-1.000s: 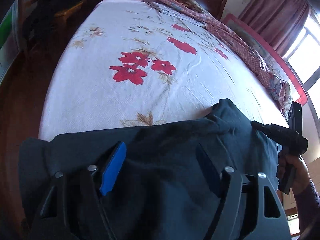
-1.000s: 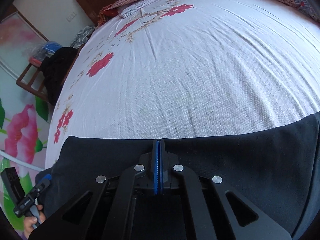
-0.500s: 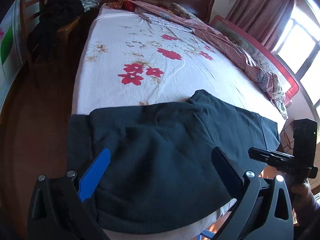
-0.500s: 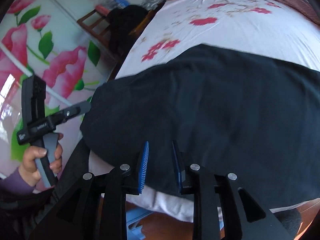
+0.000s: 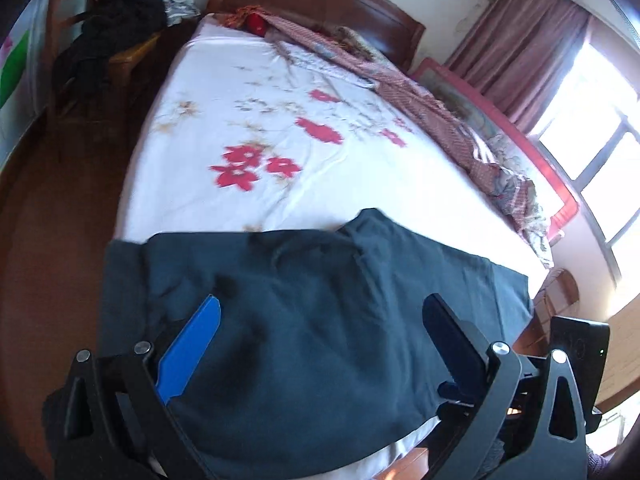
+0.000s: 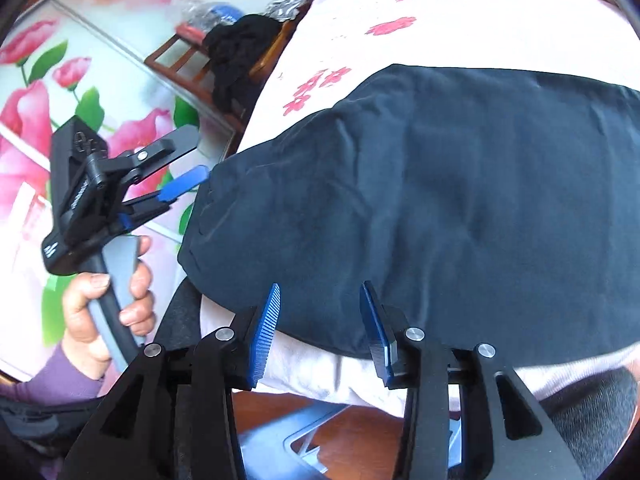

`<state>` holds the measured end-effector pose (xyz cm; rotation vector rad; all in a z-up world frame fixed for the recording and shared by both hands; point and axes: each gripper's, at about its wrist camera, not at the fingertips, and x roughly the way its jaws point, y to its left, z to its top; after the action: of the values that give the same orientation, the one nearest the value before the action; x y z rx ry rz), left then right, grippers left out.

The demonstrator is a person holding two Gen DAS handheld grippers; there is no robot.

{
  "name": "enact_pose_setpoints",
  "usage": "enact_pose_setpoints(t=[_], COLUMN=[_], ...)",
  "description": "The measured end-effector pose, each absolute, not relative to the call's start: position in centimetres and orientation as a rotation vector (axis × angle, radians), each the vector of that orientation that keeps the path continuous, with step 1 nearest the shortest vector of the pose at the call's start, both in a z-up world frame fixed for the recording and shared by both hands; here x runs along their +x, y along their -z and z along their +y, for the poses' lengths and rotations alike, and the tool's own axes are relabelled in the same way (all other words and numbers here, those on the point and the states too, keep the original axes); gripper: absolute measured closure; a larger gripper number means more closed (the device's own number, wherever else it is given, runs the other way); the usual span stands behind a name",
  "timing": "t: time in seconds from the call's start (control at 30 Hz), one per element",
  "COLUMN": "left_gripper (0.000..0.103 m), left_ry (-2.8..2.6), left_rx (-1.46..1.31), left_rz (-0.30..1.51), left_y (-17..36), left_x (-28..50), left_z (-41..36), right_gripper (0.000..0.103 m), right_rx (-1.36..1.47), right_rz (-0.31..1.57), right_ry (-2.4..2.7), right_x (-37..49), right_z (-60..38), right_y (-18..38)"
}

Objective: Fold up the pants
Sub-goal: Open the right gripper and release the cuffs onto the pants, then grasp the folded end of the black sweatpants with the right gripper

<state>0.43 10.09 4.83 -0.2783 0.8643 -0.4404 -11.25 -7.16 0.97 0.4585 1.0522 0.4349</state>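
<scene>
The dark navy pants (image 5: 320, 320) lie folded flat at the near edge of the bed; they also show in the right wrist view (image 6: 440, 200). My left gripper (image 5: 320, 312) is open and empty, held above the pants near the bed's edge. It also shows in the right wrist view (image 6: 188, 160), off the pants' left end. My right gripper (image 6: 318, 292) is open and empty, just off the near edge of the pants. Part of its black body (image 5: 576, 360) shows at the lower right of the left wrist view.
The bed has a white sheet with red flowers (image 5: 256, 128) and a red patterned blanket (image 5: 440, 120) bunched along its far side. A wooden chair piled with dark clothes (image 5: 104, 40) stands left of the bed. A floral wardrobe door (image 6: 60, 80) is at the left.
Both grippers have pulled back and up from the pants. My right gripper, shut a second ago, has opened wide. The pants stay flat on the bed.
</scene>
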Motion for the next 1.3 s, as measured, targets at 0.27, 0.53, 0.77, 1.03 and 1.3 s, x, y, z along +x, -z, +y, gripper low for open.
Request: enact_pose_setpoints(t=[0.27,0.53,0.77,1.03,1.3], left_gripper=[0.002,0.002,0.011,0.005,0.005], left_ry=[0.431,0.508,0.622,0.621,0.679], left_rx=[-0.281,-0.504,-0.906,-0.906,-0.822], left_rz=[0.98,1.006,0.962,0.994,1.059], left_y=[1.6,0.7,-2.4,-3.0,-2.9], left_x=[0.7,1.7,2.1,1.9,0.1], left_z=[9.9,11.6,13.4,10.7,6.5], right_gripper=[0.062,0.062,0.062,0.033,0.033], right_rx=[0.578,0.732,0.873,0.94,1.151], right_rz=[1.065,0.918,0.79,0.638,0.527], right_ry=[-0.307,-0.234,-0.137,0.323,0.56], right_x=[-13.9,-16.3,-19.2,-25.5,-25.9], right_z=[-13.3,-19.7,-26.3,-39.4,-53.3], right_y=[-0.3,-1.1,-1.6,-1.4,3.5])
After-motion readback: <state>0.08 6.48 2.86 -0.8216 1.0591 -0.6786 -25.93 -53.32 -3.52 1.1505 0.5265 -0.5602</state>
